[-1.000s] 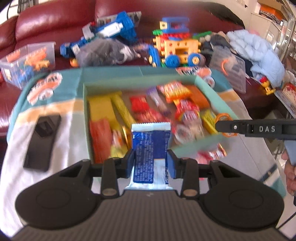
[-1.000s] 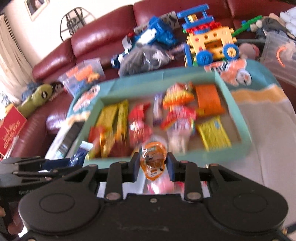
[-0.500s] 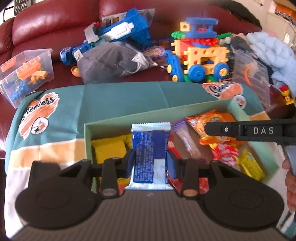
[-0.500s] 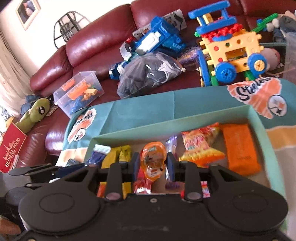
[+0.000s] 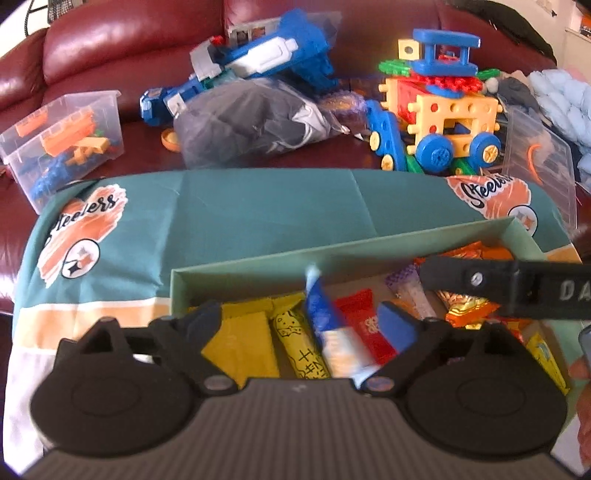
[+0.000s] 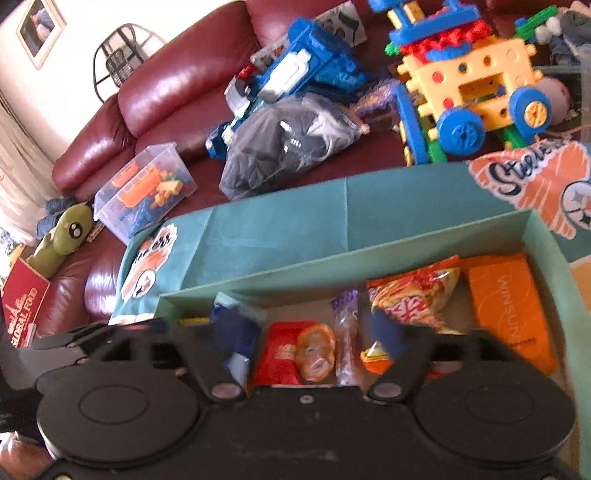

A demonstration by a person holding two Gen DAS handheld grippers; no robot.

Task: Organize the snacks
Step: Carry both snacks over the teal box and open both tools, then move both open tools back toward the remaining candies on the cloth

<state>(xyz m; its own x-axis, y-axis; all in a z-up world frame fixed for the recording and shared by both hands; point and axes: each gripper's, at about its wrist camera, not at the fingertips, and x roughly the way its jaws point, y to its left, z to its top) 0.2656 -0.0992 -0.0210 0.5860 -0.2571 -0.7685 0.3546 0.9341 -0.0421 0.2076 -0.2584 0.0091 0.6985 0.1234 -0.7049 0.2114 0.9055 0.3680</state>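
Left wrist view: you are hovering your left gripper (image 5: 303,321), fingers spread, over the green box (image 5: 369,249), blue packet (image 5: 325,325) dropping loose between them, while your right gripper (image 6: 308,328) is likewise gaping above the orange snack (image 6: 316,352).

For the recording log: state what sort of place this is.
Most likely a home living room. A dark red leather sofa is strewn with toys, including a yellow and blue building-block vehicle, and a framed picture hangs on the wall behind the snack box.
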